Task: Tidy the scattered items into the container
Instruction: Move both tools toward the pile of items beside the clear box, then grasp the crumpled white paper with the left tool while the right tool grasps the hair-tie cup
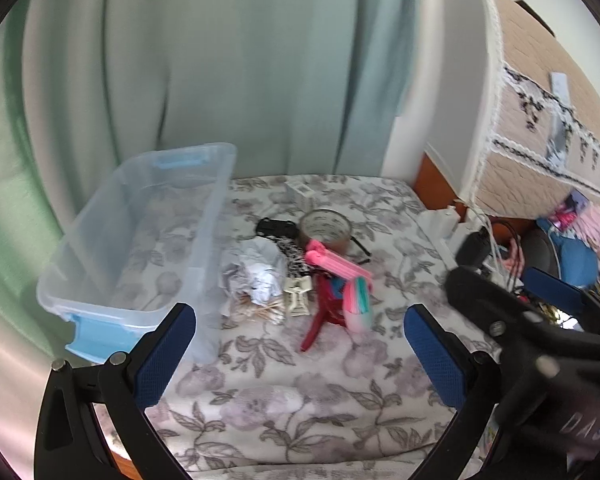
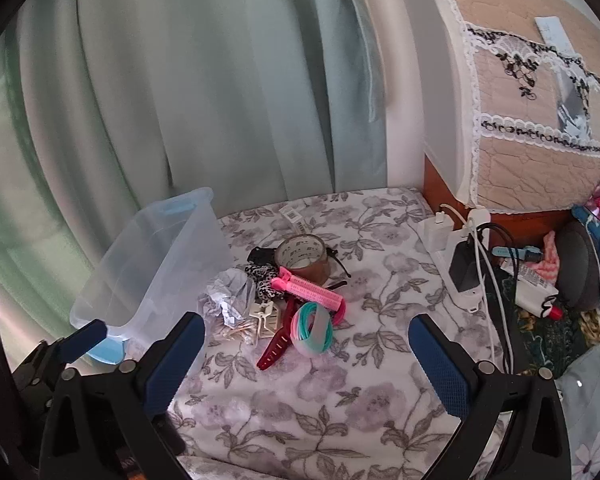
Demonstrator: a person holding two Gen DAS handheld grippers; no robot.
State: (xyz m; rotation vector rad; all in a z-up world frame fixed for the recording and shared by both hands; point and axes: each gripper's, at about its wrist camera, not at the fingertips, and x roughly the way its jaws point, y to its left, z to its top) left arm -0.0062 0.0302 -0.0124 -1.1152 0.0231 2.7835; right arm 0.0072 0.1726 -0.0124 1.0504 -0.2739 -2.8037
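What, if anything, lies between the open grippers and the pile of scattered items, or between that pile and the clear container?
Nothing visible. Bare floral cover separates the left gripper and right gripper from the pile. The clear container sits open-topped beside the pile, the crumpled paper nearly against its wall.

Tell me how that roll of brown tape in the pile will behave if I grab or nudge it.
The tape roll looks like a rigid ring, so it should hold its shape under a pinch. It lies partly tilted against the pink clip, so pushing may set it rolling or drag neighbours. Its glossy side could be somewhat slippery.
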